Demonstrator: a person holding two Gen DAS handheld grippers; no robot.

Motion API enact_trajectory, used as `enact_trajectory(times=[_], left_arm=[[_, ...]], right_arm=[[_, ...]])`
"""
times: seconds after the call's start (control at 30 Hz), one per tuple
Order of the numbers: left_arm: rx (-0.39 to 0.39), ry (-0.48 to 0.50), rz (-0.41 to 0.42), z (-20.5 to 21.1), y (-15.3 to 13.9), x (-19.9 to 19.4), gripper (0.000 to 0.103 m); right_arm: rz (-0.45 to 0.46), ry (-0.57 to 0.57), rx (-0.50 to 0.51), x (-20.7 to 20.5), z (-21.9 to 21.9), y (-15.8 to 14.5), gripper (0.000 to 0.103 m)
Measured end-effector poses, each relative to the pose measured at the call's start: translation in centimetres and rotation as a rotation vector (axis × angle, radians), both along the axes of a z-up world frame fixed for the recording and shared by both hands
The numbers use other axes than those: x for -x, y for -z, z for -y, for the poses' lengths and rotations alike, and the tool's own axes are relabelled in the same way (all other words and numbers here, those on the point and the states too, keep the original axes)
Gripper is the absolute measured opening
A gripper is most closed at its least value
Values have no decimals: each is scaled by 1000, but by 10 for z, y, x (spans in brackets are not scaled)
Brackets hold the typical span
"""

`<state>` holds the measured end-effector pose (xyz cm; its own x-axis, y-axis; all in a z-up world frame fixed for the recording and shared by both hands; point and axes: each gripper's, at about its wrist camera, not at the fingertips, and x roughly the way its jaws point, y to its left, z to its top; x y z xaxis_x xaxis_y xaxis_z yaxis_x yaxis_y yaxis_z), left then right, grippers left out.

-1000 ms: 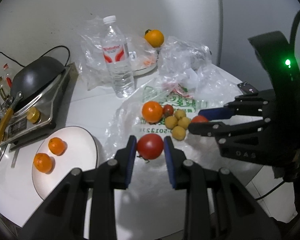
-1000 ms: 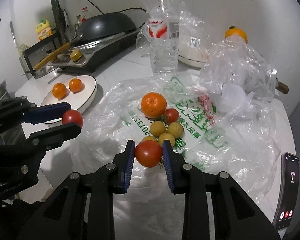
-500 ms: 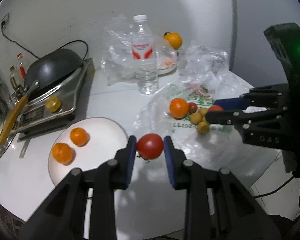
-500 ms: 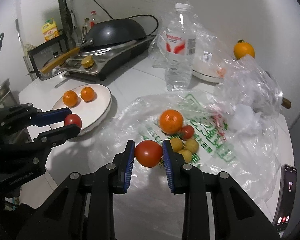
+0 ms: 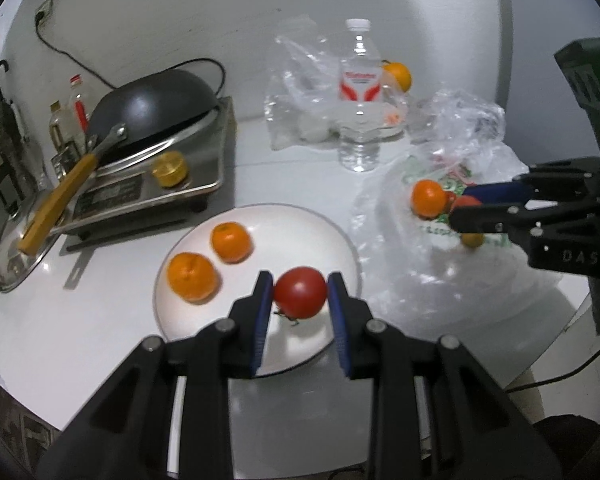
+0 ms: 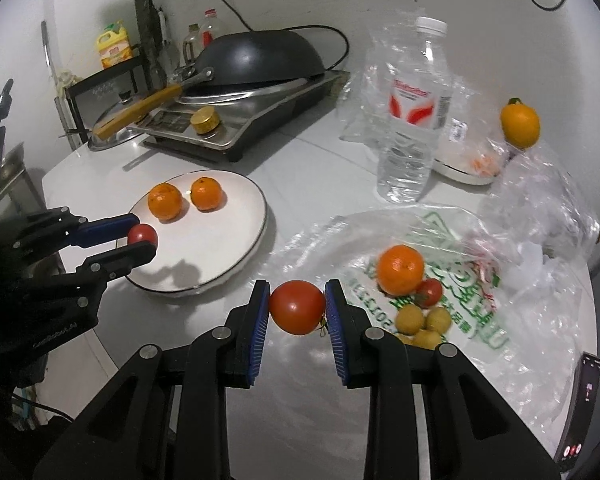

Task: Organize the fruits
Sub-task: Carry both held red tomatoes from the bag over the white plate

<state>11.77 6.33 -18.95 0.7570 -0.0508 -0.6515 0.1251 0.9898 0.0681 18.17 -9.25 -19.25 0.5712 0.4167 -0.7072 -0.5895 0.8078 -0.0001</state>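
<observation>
The plate [image 5: 340, 236] holds 2 oranges [image 5: 233, 241], side by side. The left gripper [image 5: 300, 294] is clamped on a tomato [image 5: 300, 291], held over the plate's near part. The right gripper [image 6: 297, 307] is clamped on a second tomato [image 6: 297, 306], between plate and bag [image 6: 540, 320]. The bag (lying flat) carries 1 orange [image 6: 401, 269], a small tomato [image 6: 430, 292] and several yellow fruits [image 6: 410, 317].

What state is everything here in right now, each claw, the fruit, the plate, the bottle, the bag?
left gripper: shut on a tomato, over the plate
right gripper: shut on a second tomato
white plate: holds two oranges
water bottle: upright, capped
plastic bag: spread flat, fruit lying on it
wok: sits on the cooker
</observation>
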Motion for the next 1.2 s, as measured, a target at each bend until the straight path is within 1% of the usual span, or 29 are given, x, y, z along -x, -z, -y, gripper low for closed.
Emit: enact_trajectory(times=[0.27, 0.33, 0.5, 0.67, 0.93, 1.03, 1.2], left_arm=[[13, -41, 8, -36, 11, 0, 29], [8, -57, 3, -45, 16, -2, 29], [-9, -54, -4, -63, 24, -9, 29], [-22, -62, -28, -72, 34, -17, 29], [-28, -47, -60, -76, 43, -27, 29], [-23, -46, -70, -77, 45, -29, 30], [15, -53, -78, -82, 44, -30, 30]], right_arm=[[-13, -40, 19, -2, -37, 2, 30], [-13, -53, 37, -2, -50, 3, 30], [-10, -77, 24, -1, -70, 2, 30], [-35, -93, 36, -4, -85, 11, 30], [-69, -103, 33, -10, -100, 24, 30], [-79, -105, 35, -11, -102, 27, 30], [-93, -121, 42, -12, -112, 32, 30]])
